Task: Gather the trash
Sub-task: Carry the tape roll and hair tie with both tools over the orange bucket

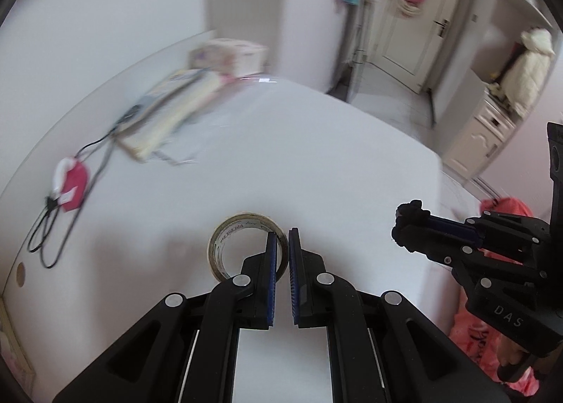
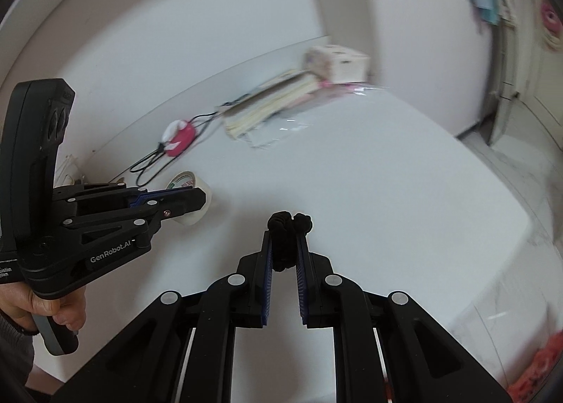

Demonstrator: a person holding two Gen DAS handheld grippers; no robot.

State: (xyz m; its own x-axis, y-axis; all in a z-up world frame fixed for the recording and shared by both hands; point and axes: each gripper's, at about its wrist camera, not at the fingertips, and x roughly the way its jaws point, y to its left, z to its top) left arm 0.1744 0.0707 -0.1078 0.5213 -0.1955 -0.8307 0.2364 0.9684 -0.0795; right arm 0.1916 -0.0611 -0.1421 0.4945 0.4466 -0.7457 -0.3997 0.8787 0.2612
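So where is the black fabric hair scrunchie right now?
The black fabric hair scrunchie is pinched at the tips of the right gripper, above the white table, right of the left gripper holding the clear tape roll.

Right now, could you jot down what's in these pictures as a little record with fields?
setting: white table in a room, white door behind
left gripper: jaws shut on the tape roll
right gripper: jaws shut on a black hair tie
against the wall: stack of books, patterned box
also on table: pink device with black cable
beside the table: pink bag
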